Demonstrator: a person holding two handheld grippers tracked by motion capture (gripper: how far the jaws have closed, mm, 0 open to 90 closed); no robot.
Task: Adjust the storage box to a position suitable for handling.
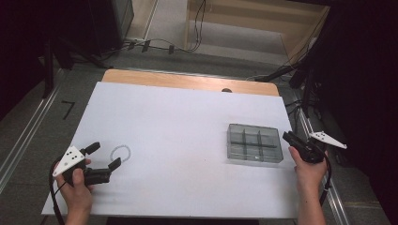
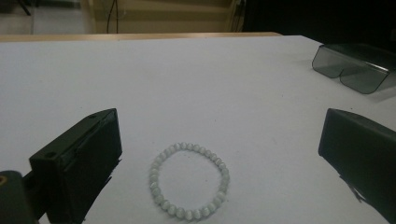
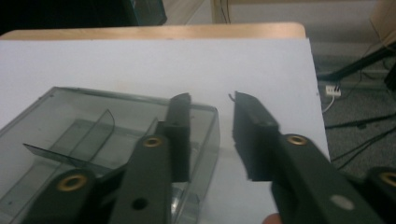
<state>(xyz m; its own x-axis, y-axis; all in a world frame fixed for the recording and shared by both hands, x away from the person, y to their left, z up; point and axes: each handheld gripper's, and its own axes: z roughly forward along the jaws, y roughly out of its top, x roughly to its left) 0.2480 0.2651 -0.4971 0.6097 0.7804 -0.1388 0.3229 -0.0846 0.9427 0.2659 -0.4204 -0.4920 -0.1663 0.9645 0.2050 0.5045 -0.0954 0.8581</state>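
Note:
A bracelet of pale beads [image 1: 120,152] lies flat on the white tabletop at the near left. My left gripper [image 1: 104,155] rests low in front of it, open, and the left gripper view shows the bracelet [image 2: 189,179] on the table between the two wide-set jaws [image 2: 219,121], touching neither. A smoky clear box [image 1: 255,143] with several compartments sits at the right. My right gripper [image 1: 288,137] is at its right end. In the right gripper view one jaw stands inside the box [image 3: 116,100] and the other outside; the end wall is between them with a gap on each side [image 3: 211,97].
A white sheet [image 1: 178,122] covers the table, with a strip of bare wood [image 1: 187,80] at the far edge. The table's right edge runs close beside the right hand. Cables [image 1: 155,44] and dark stands are on the floor beyond.

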